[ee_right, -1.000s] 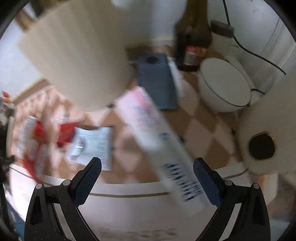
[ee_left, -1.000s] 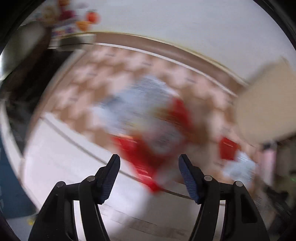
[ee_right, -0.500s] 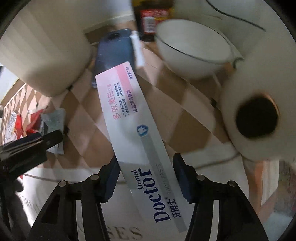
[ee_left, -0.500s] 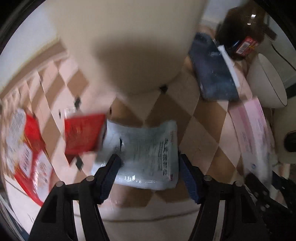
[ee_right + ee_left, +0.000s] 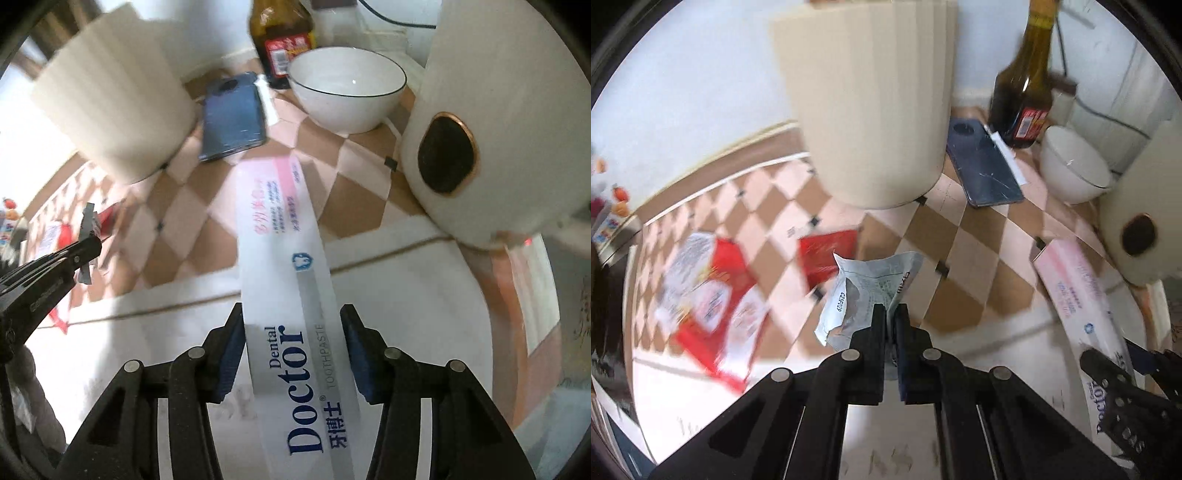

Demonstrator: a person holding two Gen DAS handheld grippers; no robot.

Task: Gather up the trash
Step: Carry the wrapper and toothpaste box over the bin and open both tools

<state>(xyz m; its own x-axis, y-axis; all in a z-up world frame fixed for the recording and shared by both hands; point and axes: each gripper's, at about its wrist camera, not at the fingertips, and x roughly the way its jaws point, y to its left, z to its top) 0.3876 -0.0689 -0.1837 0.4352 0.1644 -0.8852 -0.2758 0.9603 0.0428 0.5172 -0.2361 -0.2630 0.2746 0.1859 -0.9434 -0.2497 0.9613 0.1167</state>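
My left gripper (image 5: 891, 314) is shut on a crumpled pale blue-white wrapper (image 5: 866, 291) and holds it lifted off the checkered tablecloth. A small red packet (image 5: 827, 254) lies just behind it, and a larger red-and-white wrapper (image 5: 713, 299) lies to the left. My right gripper (image 5: 292, 343) is shut on a white-and-pink toothpaste box (image 5: 284, 280), with both pads pressed on its sides. The box also shows at the right of the left wrist view (image 5: 1082, 295). The left gripper with its wrapper shows at the left edge of the right wrist view (image 5: 86, 236).
A tall cream bin (image 5: 871, 99) stands behind the trash. A dark phone (image 5: 984, 162), a brown bottle (image 5: 1027, 92), a white bowl (image 5: 347, 88) and a white appliance (image 5: 491, 122) stand at the back right. The table's white front border (image 5: 388, 295) lies under the box.
My left gripper closed on the pale wrapper and lifted it. My right gripper's pads came fully onto the toothpaste box, and the view pulled back slightly.
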